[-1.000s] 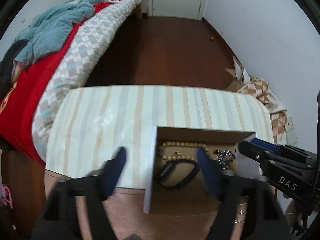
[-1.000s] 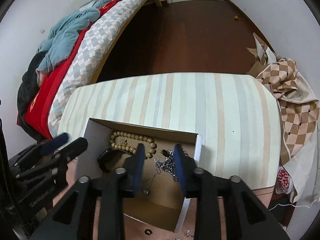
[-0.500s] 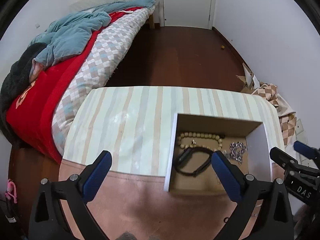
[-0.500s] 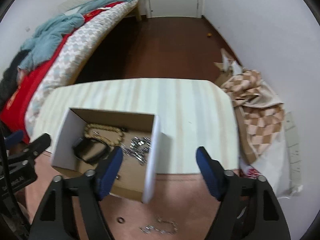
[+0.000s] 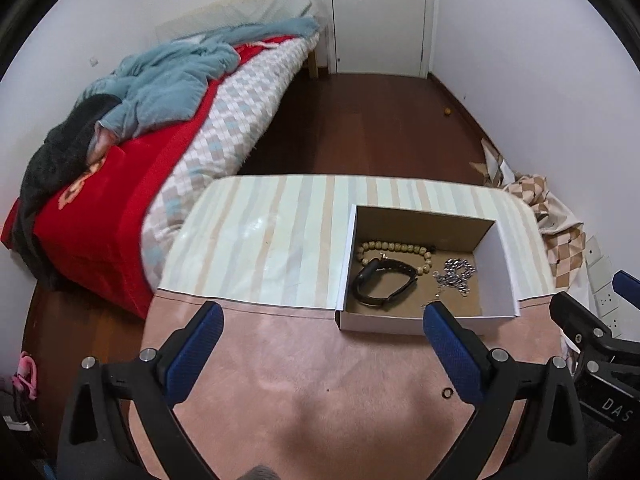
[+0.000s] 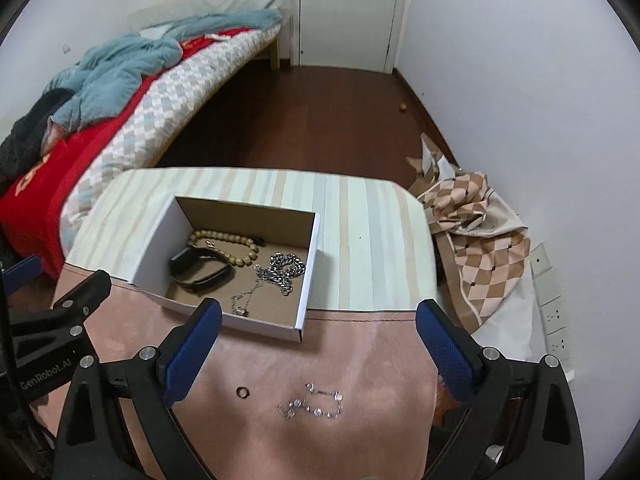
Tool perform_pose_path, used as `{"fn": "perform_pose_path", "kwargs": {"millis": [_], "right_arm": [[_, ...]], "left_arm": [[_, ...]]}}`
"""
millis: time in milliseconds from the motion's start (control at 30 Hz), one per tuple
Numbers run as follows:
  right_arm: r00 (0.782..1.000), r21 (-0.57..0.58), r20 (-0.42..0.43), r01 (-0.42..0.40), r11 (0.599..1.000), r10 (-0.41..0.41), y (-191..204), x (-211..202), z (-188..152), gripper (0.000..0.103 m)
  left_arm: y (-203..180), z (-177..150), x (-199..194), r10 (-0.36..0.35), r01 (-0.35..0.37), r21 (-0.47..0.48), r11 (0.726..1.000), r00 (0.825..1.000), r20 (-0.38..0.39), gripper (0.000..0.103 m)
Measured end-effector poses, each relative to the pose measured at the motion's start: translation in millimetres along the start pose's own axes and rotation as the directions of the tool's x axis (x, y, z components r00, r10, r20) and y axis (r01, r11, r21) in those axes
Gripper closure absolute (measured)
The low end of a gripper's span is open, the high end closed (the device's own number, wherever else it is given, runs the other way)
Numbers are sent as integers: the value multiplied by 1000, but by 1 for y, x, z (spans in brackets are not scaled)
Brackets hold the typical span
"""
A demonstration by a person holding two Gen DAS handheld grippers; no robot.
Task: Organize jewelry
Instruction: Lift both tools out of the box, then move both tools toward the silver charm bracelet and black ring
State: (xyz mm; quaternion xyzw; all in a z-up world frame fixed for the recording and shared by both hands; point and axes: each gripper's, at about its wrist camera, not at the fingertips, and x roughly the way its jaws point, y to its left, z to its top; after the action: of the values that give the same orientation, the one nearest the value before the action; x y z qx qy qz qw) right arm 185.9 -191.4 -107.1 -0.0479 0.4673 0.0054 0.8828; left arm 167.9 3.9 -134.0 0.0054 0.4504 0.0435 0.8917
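An open white cardboard box sits on the table. It holds a beaded bracelet, a black band, a chunky silver chain and a thin chain. A small ring and a silver bracelet lie on the pink mat in front of the box. My left gripper is open and empty, pulled back from the box. My right gripper is open and empty above the silver bracelet.
The table has a striped cloth at the back and a pink mat in front. A bed stands to the left. A checkered cloth lies on the floor at the right, by wall sockets.
Both grippers have drawn back and up from the box. The right one opened wide after being nearly closed over the chains in the box. The ring and silver bracelet came into view.
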Motion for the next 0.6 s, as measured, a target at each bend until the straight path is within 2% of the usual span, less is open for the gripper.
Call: {"fn": "perform_pose_path", "kwargs": {"millis": [367,500,600], "right_arm": [[993,61,112,-28,998,21,-10,-78,-15,4],[993,88,108,-53,995,43,-18,-83,-26,4],[997,103,67,-53,993,46,-26,-66,-38,4]], "left_arm": [[2,-8,-68,-52,55,-35,998,995,90,1],[1,-19,-64,-31,35,-53,998,997,70,1],[-2,-31,-49,-6,7,-51,999,1000,28,1]]}}
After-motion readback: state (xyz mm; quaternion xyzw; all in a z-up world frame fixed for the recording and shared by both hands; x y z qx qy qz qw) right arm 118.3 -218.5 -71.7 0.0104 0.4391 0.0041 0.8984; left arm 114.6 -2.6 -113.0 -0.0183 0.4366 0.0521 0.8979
